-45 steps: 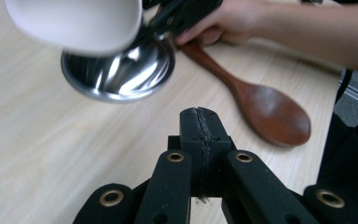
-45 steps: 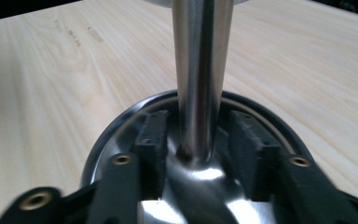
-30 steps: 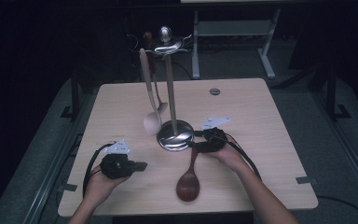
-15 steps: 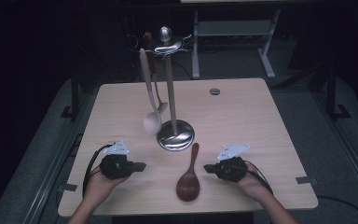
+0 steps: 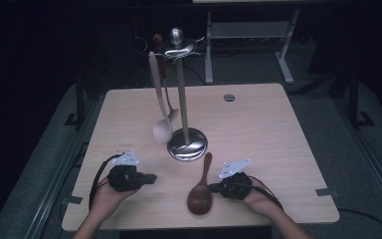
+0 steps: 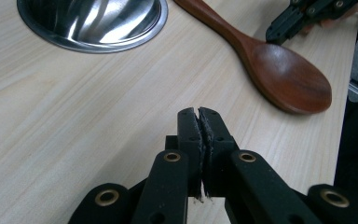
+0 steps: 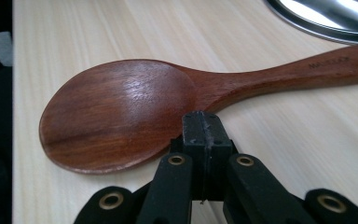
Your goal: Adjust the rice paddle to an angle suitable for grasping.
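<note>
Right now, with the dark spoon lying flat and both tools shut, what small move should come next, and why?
Probably open the right tool: it sits shut beside the dark wooden spoon, empty, so it cannot grip the spoon until its jaws part.

Two bare forearms, no sleeves showing. Each hand wraps a black hand-held device. The left tongs (image 5: 151, 178) and right tongs (image 5: 211, 187) each carry a pale grey three-cornered plate on top with small dark holes, and a black cable looping back along the wrist. Up close, each pair has two black jaws with rough dark pads, small screws, and brass-ringed pivot holes on angular black linkage arms.
</note>
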Action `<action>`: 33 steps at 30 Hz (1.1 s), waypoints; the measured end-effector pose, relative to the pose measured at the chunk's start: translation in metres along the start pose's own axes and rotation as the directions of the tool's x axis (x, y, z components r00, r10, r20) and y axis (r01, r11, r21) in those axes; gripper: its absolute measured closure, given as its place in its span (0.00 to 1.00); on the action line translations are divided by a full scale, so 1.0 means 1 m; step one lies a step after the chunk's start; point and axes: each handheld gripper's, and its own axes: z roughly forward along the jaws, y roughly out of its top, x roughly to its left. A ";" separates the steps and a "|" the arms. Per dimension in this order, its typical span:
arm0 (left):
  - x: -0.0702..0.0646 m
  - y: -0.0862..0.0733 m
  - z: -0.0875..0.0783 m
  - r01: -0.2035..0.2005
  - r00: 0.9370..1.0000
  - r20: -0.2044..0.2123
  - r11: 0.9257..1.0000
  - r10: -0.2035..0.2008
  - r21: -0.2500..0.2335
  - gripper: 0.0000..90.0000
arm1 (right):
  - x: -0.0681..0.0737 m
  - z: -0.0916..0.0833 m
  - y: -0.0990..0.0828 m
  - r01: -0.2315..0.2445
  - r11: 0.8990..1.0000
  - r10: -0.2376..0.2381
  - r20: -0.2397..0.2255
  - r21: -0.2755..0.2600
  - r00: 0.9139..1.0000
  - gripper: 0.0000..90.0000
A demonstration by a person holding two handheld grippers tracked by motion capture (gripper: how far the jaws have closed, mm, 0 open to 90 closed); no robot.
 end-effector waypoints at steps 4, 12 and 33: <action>0.000 0.000 0.001 0.012 1.000 0.005 1.000 -0.012 -0.001 0.97 | 0.003 0.006 0.004 0.007 1.000 -0.007 -0.025 -0.010 1.000 1.00; 0.001 0.000 0.000 0.006 1.000 0.007 1.000 -0.006 0.001 0.97 | 0.016 0.028 0.019 0.020 1.000 -0.022 -0.084 -0.019 0.996 1.00; 0.001 0.000 0.000 0.018 1.000 0.011 1.000 -0.018 0.011 0.97 | 0.043 0.074 0.055 0.073 0.994 -0.084 -0.145 -0.080 0.986 1.00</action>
